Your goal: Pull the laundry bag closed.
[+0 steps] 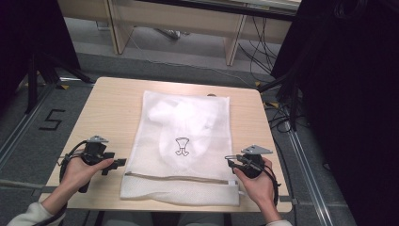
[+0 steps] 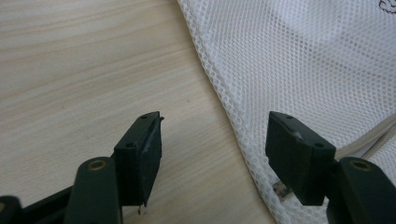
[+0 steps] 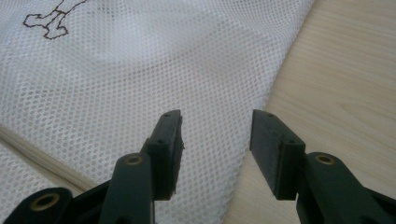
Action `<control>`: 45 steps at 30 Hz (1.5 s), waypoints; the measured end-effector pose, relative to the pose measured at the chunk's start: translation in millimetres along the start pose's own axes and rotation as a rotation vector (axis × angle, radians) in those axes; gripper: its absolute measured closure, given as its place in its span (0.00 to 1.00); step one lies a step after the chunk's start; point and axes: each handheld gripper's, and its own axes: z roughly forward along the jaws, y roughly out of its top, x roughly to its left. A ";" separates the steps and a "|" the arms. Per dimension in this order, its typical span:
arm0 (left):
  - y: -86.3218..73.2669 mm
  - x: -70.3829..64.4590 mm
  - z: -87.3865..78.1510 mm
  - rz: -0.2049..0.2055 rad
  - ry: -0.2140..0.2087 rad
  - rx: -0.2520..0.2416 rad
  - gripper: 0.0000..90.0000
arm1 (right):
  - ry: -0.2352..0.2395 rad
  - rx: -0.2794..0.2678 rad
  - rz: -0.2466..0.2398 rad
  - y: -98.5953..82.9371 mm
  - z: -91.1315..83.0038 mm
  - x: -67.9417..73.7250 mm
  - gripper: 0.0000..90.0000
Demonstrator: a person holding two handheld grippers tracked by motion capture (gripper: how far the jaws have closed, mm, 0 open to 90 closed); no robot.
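A white mesh laundry bag (image 1: 183,141) lies flat in the middle of the wooden table (image 1: 108,113), with white cloth inside and a small dark outline drawing (image 1: 181,146) on its face. A zipper (image 1: 179,177) runs across near its close end. My left gripper (image 1: 120,162) is open just off the bag's left edge (image 2: 219,84), low over the wood, jaws empty. At the bag's right edge (image 3: 275,79) my right gripper (image 1: 229,160) is open too, its jaws over the mesh border with nothing between them.
The table's front edge (image 1: 155,205) is close behind both hands. Dark curtains (image 1: 348,94) stand at the right and far left. Cables (image 1: 263,52) trail on the floor beyond the table, near wooden furniture legs (image 1: 233,42).
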 end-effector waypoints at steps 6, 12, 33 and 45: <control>7.7 -3.0 6.3 -0.021 -0.015 0.053 0.40 | -0.002 -0.030 -0.036 2.0 1.0 3.7 0.61; 12.1 -3.5 2.6 -0.049 -0.004 0.031 0.40 | 0.133 -0.080 -0.119 16.1 -5.2 34.5 0.72; 6.7 23.0 -10.5 -0.120 0.038 -0.033 0.43 | 0.543 0.056 -0.460 98.0 97.3 214.2 0.82; 6.4 26.4 -9.0 -0.133 0.051 -0.035 0.43 | 0.605 0.113 -0.457 100.8 121.6 241.5 0.81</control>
